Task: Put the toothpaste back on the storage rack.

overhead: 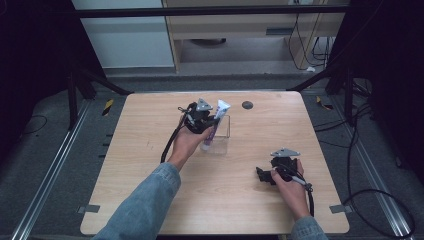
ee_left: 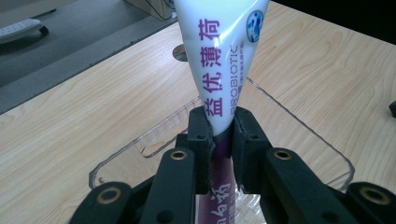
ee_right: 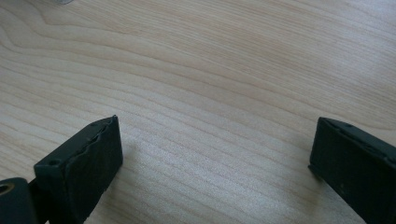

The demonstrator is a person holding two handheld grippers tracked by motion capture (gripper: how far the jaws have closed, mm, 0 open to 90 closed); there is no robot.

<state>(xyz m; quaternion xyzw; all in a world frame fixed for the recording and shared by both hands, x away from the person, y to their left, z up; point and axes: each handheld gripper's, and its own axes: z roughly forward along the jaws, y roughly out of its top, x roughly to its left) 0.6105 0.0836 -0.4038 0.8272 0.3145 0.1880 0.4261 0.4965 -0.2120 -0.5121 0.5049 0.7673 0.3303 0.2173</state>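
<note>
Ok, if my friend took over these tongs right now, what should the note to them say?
Left tongs: shut on the toothpaste tube, held upright with its lower end inside the clear plastic box near the middle of the table.
Right tongs: open, holding nothing, over bare wood near the table's right front.
Done: tube gripped and in the box's opening.
Left: probably lower the tube in, or lift it out, then let go; the pictures do not settle which.
</note>
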